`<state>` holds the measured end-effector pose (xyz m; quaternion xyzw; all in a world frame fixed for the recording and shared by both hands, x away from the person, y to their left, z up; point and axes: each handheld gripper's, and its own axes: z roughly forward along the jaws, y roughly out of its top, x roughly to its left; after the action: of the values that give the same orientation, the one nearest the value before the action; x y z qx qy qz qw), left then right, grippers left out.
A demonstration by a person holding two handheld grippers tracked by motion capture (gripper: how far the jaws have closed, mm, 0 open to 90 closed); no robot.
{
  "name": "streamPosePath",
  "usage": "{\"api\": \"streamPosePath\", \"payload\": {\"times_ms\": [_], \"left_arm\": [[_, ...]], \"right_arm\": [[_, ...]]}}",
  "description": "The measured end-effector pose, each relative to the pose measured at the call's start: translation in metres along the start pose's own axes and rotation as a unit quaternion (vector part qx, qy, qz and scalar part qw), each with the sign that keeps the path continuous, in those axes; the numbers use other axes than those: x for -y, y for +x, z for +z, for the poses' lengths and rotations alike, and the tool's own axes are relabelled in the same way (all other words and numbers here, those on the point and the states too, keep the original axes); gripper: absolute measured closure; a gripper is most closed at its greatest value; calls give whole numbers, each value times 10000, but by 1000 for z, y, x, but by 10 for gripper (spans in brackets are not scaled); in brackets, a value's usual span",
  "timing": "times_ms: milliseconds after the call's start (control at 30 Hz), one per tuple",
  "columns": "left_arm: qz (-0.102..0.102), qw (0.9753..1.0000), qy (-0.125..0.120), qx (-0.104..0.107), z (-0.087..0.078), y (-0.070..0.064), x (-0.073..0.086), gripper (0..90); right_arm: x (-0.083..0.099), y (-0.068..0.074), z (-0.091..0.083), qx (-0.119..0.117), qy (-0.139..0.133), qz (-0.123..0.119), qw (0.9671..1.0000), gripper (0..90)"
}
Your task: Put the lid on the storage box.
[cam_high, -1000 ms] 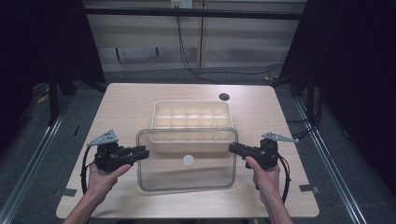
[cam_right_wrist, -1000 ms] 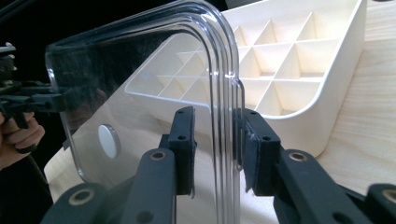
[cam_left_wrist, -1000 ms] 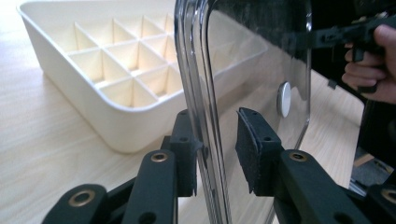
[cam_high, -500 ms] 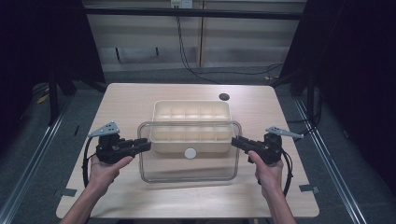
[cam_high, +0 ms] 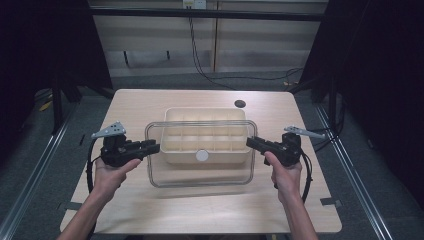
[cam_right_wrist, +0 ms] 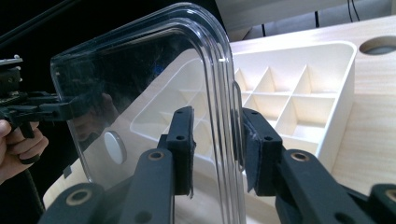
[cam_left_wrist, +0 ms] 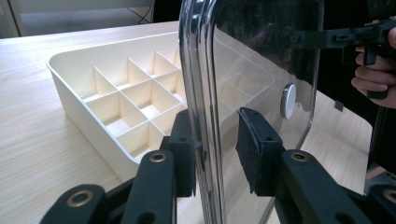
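Right now, a clear plastic lid (cam_high: pixel 200 174) hangs between the two grippers above the near half of a cream divided tray (cam_high: pixel 206 122) that sits on the wooden table (cam_high: pixel 200 212). From the high view the lid's far edge overlaps the tray's front rows of compartments, while its near edge lies over bare tabletop in front of the tray. A small round white knob (cam_high: pixel 202 155) sits at the lid's middle. The left gripper (cam_high: pixel 150 147), held in the person's left hand (cam_high: pixel 111 172), reaches inward to the lid's left edge; in the left gripper view its two black jaws straddle that thick rolled rim (cam_left_wrist: pixel 198 93), one pad pressed against it and the other standing a little off the clear sheet, so the rim is caught between them rather than tightly squeezed. The right gripper (cam_high: pixel 252 143), in the right hand (cam_high: pixel 286 175), meets the lid's right edge in the same way; the right gripper view shows the rim running up between its jaws, both pads close against the plastic. In both gripper views the tray's grid of empty compartments lies beyond the lid, seen partly through it. A round dark hole (cam_high: pixel 240 104) marks the table's far side, well apart from the tray.
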<state>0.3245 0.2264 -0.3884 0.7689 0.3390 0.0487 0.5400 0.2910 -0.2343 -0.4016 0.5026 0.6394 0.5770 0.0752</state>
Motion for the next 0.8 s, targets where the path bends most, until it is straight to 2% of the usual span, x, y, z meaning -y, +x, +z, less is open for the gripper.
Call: {"api": "streamPosePath", "payload": {"times_ms": [233,367,533,800], "left_arm": [[36,10000,-74,-6,0,1,-11,680],[47,9999,-162,-16,-1,0,-20,678],[188,9995,-244,6,-3,-6,-32,677],[205,9994,-258,-64,3,-3,-45,670]], "right_arm": [[-9,1,1,-6,-89,-47,9999,679],[-16,0,0,-60,-249,-9,9997,680],[-26,0,-2,-46,-296,-17,9996,682],[-40,-1,-3,14,-303,-72,9995,681]]}}
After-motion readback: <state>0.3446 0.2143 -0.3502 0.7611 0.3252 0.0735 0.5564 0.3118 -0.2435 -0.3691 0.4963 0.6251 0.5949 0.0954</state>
